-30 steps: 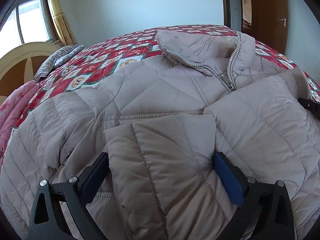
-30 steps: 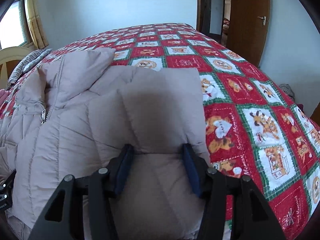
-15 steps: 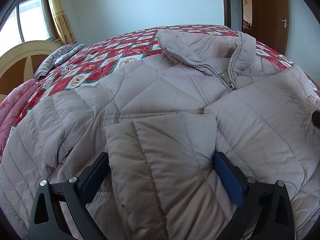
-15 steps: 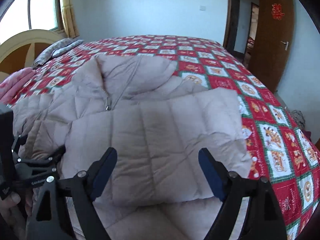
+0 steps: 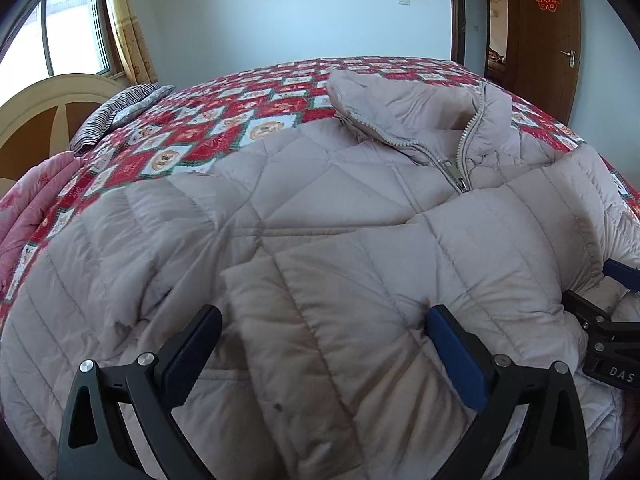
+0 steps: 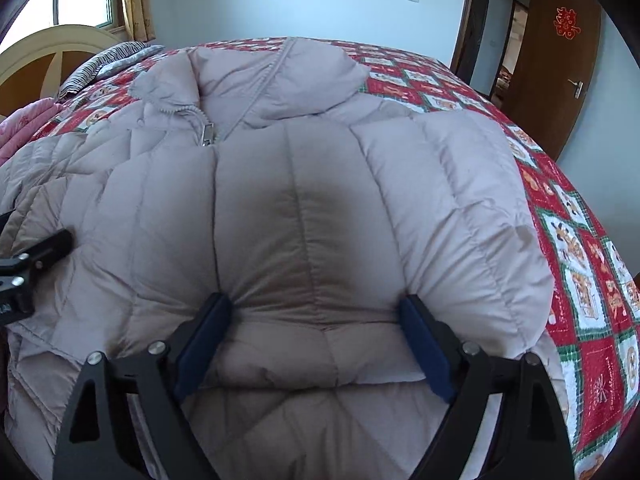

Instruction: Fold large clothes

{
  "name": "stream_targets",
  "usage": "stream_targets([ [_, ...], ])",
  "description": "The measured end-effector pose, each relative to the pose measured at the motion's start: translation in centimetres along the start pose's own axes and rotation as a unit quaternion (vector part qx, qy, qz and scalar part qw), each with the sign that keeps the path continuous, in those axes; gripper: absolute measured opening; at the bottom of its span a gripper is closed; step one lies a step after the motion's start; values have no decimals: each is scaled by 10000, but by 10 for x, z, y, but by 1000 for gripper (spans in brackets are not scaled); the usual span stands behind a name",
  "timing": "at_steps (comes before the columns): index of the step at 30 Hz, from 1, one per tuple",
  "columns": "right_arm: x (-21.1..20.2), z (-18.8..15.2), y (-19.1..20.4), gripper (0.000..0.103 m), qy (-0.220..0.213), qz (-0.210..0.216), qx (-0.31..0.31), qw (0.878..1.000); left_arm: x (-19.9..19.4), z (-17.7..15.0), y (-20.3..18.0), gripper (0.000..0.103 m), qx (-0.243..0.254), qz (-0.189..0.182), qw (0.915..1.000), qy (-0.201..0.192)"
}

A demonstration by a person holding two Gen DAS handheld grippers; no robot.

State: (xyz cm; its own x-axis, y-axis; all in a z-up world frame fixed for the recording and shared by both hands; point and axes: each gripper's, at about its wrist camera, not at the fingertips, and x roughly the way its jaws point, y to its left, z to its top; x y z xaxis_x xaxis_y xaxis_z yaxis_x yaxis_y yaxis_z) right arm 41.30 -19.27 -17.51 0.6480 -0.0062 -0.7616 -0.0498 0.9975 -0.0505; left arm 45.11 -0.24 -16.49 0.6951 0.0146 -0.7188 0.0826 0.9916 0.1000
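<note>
Now the jacket [image 6: 312, 216] bulges between the opening right claw [image 6: 314, 330] — on the bed.

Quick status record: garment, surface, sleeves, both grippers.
garment: puffer jacket, front up, zipped, collar at the far end
surface: bed with patterned quilt
sleeves: both folded in over the chest
left gripper: jaws wide, folded sleeve lying between them
right gripper: jaws opening, padded sleeve fold bulging between them
fold stage: sleeves in, body not yet folded
</note>
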Motion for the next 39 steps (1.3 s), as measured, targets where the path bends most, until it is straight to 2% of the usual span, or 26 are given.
stream_targets([
  [5,1,0,2,90,23,-69,-50,10000,-50,-9,37,102,189,401,9980,-442],
  [10,-1,-1,1,91,-24,-59,-29,10000,-83,-41,119,102,4,1302,9905,-441],
  [12,-2,-1,1,91,-45,-48,-22,10000,-94,-63,160,102,-235,1715,9843,-338],
  [15,-3,-2,1,91,-70,-41,-12,10000,-112,-100,221,102,-678,2317,9703,-142],
  [19,-5,-3,2,91,-102,-60,-25,9999,-133,-148,277,102,-1204,3036,9452,-1],
  [20,-5,-3,2,91,-107,-66,-29,9999,-136,-158,287,102,-1347,3108,9409,27],
  [22,-6,-3,3,91,-113,-76,-37,9999,-137,-173,301,102,-1618,3014,9396,101],
  [28,-8,-4,3,91,-138,-113,-39,9998,-125,-186,304,100,-2224,2191,9500,127],
  [29,-8,-4,2,91,-143,-113,-36,9998,-120,-184,301,94,-2242,2076,9521,118],
  [30,-8,-4,2,91,-148,-114,-32,9998,-117,-183,298,68,-2233,1993,9541,149],
  [31,-9,-4,2,91,-153,-112,-29,9998,-113,-181,296,35,-2207,2004,9543,231],
  [32,-9,-4,2,91,-157,-109,-23,9998,-111,-180,295,25,-2166,2030,9546,257],
  [33,-9,-5,1,91,-162,-102,-20,9998,-112,-179,294,10,-2136,2034,9553,216],
  [35,-9,-5,0,92,-169,-89,-10,9998,-124,-174,293,6,-2105,2074,9553,12],
  [37,-10,-5,0,92,-178,-77,4,9998,-139,-168,295,6,-2017,2321,9513,-222],
  [39,-10,-4,0,92,-184,-77,6,9998,-156,-159,303,6,-2139,2324,9477,-457],
])
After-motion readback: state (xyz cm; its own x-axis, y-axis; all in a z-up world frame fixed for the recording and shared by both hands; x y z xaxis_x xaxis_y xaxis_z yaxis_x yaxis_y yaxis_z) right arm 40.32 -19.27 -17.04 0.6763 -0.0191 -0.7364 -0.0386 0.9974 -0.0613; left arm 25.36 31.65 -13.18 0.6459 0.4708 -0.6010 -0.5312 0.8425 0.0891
